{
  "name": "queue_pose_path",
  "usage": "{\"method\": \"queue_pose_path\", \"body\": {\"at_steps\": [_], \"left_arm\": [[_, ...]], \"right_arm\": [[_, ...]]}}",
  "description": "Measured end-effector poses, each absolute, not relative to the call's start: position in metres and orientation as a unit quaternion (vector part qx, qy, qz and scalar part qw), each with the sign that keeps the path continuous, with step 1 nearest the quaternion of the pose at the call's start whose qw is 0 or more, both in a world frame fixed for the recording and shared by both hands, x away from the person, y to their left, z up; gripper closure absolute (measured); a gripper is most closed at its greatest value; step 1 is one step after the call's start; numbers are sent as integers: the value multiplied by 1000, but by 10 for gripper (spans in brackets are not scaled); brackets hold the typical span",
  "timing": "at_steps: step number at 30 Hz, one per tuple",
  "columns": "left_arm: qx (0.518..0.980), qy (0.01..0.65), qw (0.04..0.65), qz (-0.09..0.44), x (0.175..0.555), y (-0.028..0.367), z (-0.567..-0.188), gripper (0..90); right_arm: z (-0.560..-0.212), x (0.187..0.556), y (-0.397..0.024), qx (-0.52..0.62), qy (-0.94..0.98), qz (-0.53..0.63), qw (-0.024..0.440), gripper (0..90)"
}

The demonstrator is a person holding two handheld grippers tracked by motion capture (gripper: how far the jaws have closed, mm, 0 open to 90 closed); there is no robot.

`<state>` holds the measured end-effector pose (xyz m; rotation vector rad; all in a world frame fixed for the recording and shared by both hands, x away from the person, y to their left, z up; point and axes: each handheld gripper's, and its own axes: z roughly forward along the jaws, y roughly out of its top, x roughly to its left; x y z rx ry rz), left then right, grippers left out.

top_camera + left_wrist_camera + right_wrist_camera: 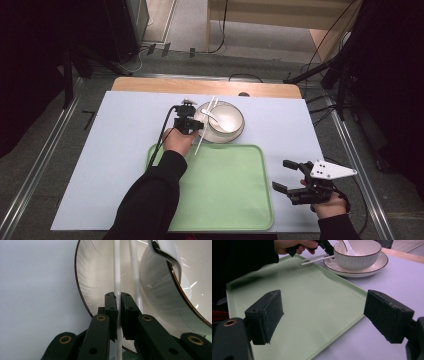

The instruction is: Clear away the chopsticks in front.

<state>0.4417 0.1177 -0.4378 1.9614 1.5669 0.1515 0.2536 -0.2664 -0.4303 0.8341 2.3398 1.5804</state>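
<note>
1. We are holding the right gripper (287, 176) with its jaws standing wide and nothing between them; it is hovering just off the right edge of the tray (235, 200), over the mat (125, 150).
2. Seen along this gripper, its two black pads (265, 315) are framing the tray's near corner (317, 315), with green to the left and pale mat (372, 322) to the right.
3. Beyond the tray, we are reaching in with the left hand (176, 140), which is gripping the left gripper (192, 124) at the tray's far edge.
4. We are pinching one chopstick (117, 277) with the left gripper: its jaws are closed narrow on the white stick, pads pressing on both sides.
5. That chopstick is running from the jaws up across the plate (85, 282), and its near end is sticking out behind the gripper over the tray's far edge (314, 260).
6. A second chopstick (133, 270) is lying just to the right of the held one, beside the bowl (160, 297).
7. The bowl (224, 120) is sitting on the plate (240, 134) just past the left gripper, touching neither the tray nor the right gripper.
8. A white spoon (216, 118) is resting inside the bowl, its handle leaning on the rim nearest the left gripper.
9. Farthest off, the wooden table edge (210, 86) is showing beyond the mat.
</note>
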Motion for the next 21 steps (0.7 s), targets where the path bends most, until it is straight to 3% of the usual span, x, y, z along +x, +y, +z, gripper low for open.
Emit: {"method": "queue_pose_path", "body": {"at_steps": [12,21], "left_arm": [[730,593,336,46,438,146,-414,863],[741,567,357,46,413,182,-389,863]], "right_arm": [[-431,253,-266,282,792,533,97,162],[-432,253,-266,284,793,530,95,162]]}}
